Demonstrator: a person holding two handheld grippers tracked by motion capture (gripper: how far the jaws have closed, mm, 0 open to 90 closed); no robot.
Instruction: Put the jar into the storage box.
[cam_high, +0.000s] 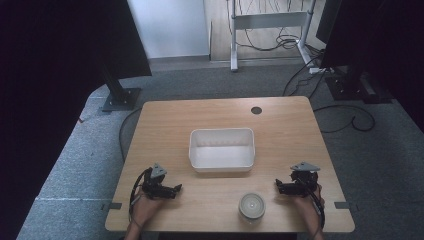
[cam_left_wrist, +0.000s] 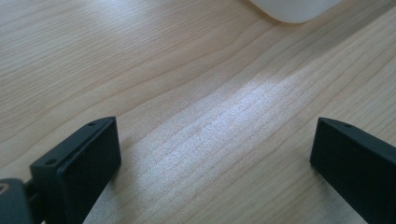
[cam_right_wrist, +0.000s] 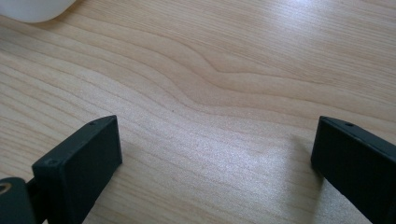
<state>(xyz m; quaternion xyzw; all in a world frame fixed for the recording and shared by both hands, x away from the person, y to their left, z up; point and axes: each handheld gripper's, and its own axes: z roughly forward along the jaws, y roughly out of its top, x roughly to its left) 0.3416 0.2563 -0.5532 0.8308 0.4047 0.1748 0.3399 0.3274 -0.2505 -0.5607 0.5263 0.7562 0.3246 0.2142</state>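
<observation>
While high view shows round tin (cam_high: 252, 205), tool views show bare table (cam_left_wrist: 187, 93).

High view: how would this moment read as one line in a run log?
left gripper: open, resting on table | right gripper: open, resting | white bin: empty, centre | round container: near edge, untouched

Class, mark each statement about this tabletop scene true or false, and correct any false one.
1. The white bin stands empty near the middle of the table. True.
2. The round container sits inside the bin. False: it stands on the table, in front of the bin.
3. The left gripper has its jaws apart with bare wood between them. True.
4. The right gripper is clamped on the round container. False: its jaws are open and hold nothing.
5. Both grippers are near the table's front edge. True.
</observation>
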